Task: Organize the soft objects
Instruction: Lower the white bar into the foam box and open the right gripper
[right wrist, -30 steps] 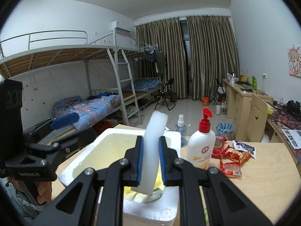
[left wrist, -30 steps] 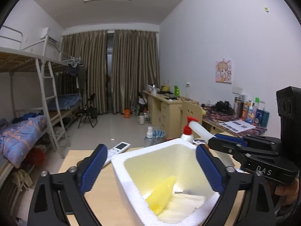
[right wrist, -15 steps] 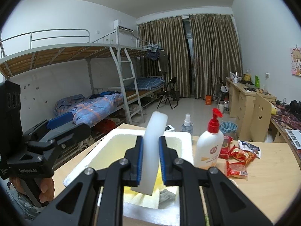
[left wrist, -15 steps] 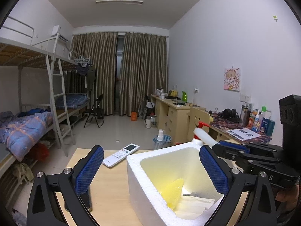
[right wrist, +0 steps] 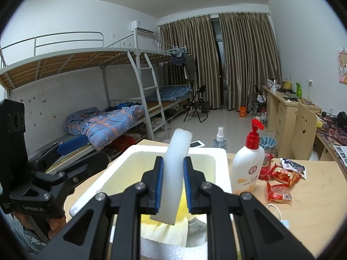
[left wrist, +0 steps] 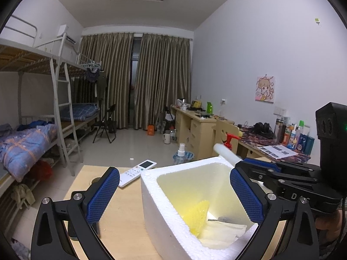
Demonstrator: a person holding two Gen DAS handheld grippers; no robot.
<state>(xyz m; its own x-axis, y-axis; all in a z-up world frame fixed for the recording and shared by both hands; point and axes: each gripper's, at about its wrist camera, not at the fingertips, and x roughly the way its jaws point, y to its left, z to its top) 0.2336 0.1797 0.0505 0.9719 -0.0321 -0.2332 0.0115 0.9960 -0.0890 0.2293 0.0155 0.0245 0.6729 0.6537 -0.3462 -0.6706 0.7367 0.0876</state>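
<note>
My right gripper (right wrist: 172, 186) is clamped on a white foam strip (right wrist: 173, 173), a smooth, thick, slightly curved slab with a rounded top end; the ribbed blue pads (right wrist: 159, 184) press its two flat faces and it stands nearly upright above the box. The box (left wrist: 151, 199) is white polystyrene, pebbly and grainy on its thick walls, roughly rectangular with rounded corners, and its inside glows pale yellow. At its bottom lie a yellow mesh sponge (left wrist: 195, 214) with a netted texture, a pale flat foam sheet (left wrist: 221, 231) and a small grey lump (right wrist: 196, 224) beside them.

My left gripper (left wrist: 173, 195) is wide apart and holds nothing; its blue cross-hatched pads stand on either side of the box's near corner, not touching it.

The box sits on a light wooden table (left wrist: 121, 216) with a smooth matt top. Behind it lies a white plastic remote (left wrist: 137, 173), and to its right stand a glossy white pump bottle (right wrist: 247, 164) with a red top and some crinkly red snack packets (right wrist: 282, 177).
</note>
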